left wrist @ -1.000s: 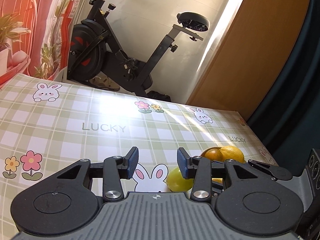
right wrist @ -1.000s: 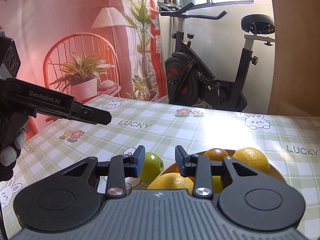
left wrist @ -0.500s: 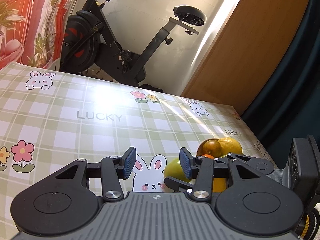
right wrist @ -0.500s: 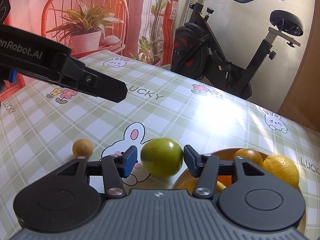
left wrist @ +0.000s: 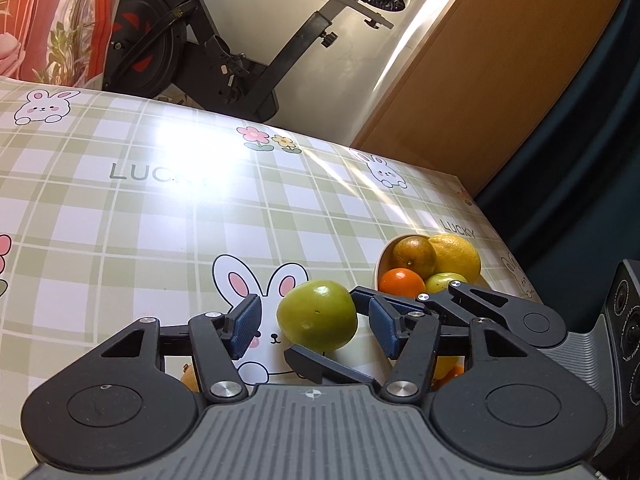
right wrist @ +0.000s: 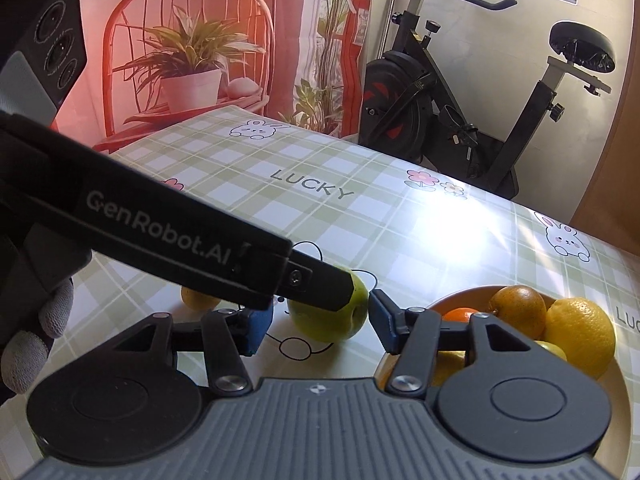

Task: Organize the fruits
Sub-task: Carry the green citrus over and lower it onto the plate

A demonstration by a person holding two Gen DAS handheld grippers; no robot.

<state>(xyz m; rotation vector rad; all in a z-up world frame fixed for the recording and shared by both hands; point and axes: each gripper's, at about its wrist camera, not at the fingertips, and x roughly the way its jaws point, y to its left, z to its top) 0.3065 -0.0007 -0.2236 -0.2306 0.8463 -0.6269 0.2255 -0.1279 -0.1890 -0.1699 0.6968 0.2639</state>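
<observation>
A green apple rests on the rabbit print of the checked tablecloth. My left gripper has it between its blue pads, a gap on each side, and the jaws are opening. My right gripper also straddles the apple. It is open, with its right pad close to the skin. The right gripper's fingers reach in from the right, crossing under the left one. A left finger lies across the apple's top. The bowl holds several citrus fruits.
A small yellow-orange fruit lies on the cloth left of the apple. The bowl stands just right of it, near the table's right edge. An exercise bike stands beyond the far edge. A gloved hand holds the left gripper.
Both grippers sank toward the table and widened their jaws. The right one swung left from over the bowl to the apple, which now sits between both pairs of fingers.
</observation>
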